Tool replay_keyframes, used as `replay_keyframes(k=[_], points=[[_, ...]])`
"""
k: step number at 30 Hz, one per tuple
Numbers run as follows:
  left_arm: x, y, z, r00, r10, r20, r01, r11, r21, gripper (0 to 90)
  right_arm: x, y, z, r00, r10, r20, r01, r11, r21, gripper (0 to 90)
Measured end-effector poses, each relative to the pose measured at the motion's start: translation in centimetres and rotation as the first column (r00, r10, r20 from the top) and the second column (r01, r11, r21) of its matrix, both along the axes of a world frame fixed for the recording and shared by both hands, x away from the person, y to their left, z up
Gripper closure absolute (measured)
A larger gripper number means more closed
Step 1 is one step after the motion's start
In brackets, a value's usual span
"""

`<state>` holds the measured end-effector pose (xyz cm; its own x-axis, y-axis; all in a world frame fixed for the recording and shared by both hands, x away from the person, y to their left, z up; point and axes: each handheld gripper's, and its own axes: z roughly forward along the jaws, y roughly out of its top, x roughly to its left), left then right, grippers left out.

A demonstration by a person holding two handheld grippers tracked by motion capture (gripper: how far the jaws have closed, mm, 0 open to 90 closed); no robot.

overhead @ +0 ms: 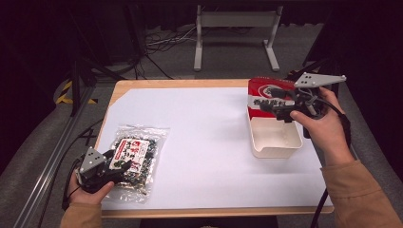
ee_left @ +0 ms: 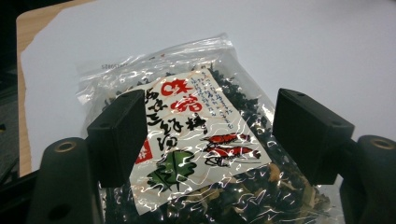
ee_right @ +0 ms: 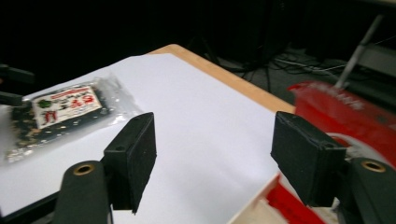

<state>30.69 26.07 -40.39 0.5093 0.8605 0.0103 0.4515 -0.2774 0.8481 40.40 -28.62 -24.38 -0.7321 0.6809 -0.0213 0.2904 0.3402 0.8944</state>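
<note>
A clear bag of dark dried seaweed with a white and red label lies on the left of the table. My left gripper hovers over its near end, open. In the left gripper view the bag lies below and between the spread jaws of the left gripper, and the pads are off it. At the right, my right gripper is open above a white tub. A red and white packet stands at the tub's far end. In the right gripper view nothing is between the jaws of the right gripper.
A white sheet covers most of the wooden table. Behind the table a grey metal stand and cables lie on the floor. A metal rail runs along the table's left side.
</note>
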Motion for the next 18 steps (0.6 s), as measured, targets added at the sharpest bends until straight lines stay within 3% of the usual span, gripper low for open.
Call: replay_keyframes(k=[4, 8, 12, 18], points=[[0.0, 0.0, 0.0, 0.9999, 0.010, 0.008, -0.010, 0.9999, 0.006, 29.9, -0.5, 0.9, -0.9, 0.9999, 0.010, -0.003, -0.010, 1.000, 0.017, 26.7], [0.1, 0.2, 0.0, 0.9998, 0.020, 0.002, -0.020, 0.9998, -0.004, 31.5, -0.9, 1.5, -2.2, 0.9995, 0.032, 0.000, -0.032, 0.997, 0.068, 24.9], [-0.1, 0.2, 0.1, 0.9990, 0.039, 0.019, -0.039, 0.9992, 0.006, 33.0, -1.3, 2.3, -3.5, 0.9991, 0.042, 0.000, -0.042, 0.997, 0.067, 24.2], [0.1, 0.6, 0.1, 0.9987, 0.051, 0.004, -0.051, 0.9986, 0.010, 32.8, -1.5, 3.0, -4.8, 0.9979, 0.064, -0.008, -0.063, 0.997, 0.049, 28.4]])
